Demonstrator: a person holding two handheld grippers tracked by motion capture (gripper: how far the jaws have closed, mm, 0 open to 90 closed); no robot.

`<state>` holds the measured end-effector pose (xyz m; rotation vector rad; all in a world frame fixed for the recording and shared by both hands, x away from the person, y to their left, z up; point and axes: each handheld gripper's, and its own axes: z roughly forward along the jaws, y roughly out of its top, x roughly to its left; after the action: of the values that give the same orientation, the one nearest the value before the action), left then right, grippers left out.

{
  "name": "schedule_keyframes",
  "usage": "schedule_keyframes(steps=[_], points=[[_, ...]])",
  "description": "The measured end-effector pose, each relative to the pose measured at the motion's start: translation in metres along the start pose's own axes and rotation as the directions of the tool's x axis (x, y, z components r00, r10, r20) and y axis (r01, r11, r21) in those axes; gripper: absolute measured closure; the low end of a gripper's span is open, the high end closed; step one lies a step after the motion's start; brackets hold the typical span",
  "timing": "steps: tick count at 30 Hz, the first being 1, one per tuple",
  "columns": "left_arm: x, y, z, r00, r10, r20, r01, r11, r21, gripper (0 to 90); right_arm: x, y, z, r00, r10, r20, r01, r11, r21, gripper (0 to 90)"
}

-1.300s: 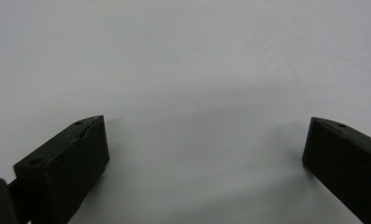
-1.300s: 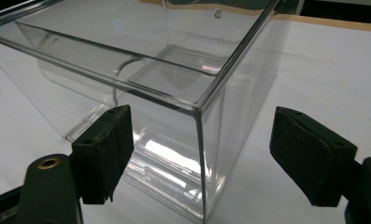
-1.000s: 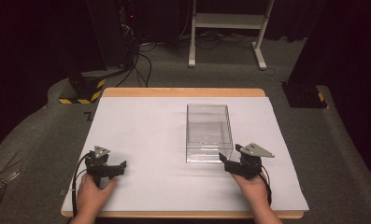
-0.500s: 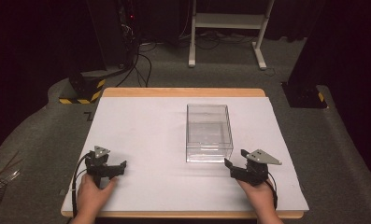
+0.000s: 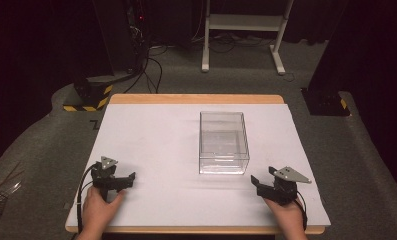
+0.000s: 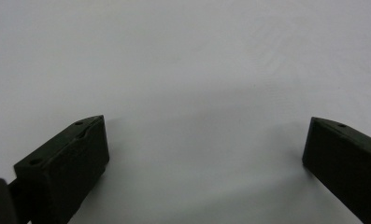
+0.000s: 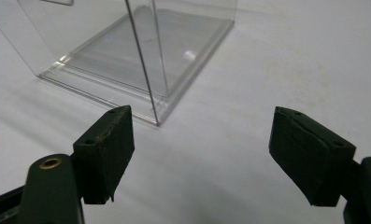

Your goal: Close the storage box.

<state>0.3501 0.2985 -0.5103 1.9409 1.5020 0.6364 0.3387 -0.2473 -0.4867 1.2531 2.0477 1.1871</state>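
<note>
From the high view: there's a clear plastic box (image 5: pixel 224 142) sitting a bit right of the middle of the counter (image 5: pixel 151 130), which has a white sheet over it and a wooden edge showing at the far side. The box is upright, open on top as far as I can tell, nothing in it. The left gripper (image 5: pixel 130 178) rests on the near left part of the counter, well apart from the box, with a hand (image 5: pixel 98 210) wrapped around its back end. The right gripper (image 5: pixel 256 183) is on the near right, just past the box's near right corner but not touching it, and the other hand (image 5: pixel 288 216) has it from behind.

Left gripper view: jaws are spread wide with nothing between them, just plain white counter ahead.

Right gripper view: jaws are wide open here too and not gripping anything. The box (image 7: pixel 141 51) is right in front and off toward the left jaw, its near corner edge standing straight up just beyond that jaw's tip. There's a small gap, so no contact.
</note>
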Motion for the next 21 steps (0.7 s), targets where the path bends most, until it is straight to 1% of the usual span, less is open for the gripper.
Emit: schedule_keyframes(steps=[3,5,10,13,19,21], points=[[0.0,0.0,0.0,1.0,0.0,0.0,0.0,1.0,0.0,0.7,-0.004,-0.004,-0.001,0.9999,0.009,0.011,-0.009,1.0,0.005,22.8],[0.0,0.0,0.0,1.0,0.001,0.001,-0.001,1.0,0.001,0.7,-0.006,-0.006,-0.001,0.9997,0.006,0.023,-0.006,1.0,0.016,23.0],[0.0,0.0,0.0,1.0,0.0,0.0,0.0,1.0,0.0,0.7,-0.008,-0.01,-0.001,0.9992,-0.017,0.037,0.016,0.999,0.029,23.3],[0.0,0.0,0.0,1.0,0.0,0.0,0.0,1.0,0.0,0.7,-0.008,-0.012,-0.001,0.999,-0.019,0.039,0.018,0.999,0.037,23.3],[0.0,0.0,0.0,1.0,0.0,0.0,0.0,1.0,0.0,0.7,-0.004,-0.013,0.001,0.9965,-0.061,0.056,0.058,0.997,0.055,24.2],[0.0,0.0,0.0,1.0,0.0,0.0,0.0,1.0,0.0,0.7,-0.004,-0.013,0.002,0.9965,-0.062,0.056,0.058,0.996,0.062,24.3]])
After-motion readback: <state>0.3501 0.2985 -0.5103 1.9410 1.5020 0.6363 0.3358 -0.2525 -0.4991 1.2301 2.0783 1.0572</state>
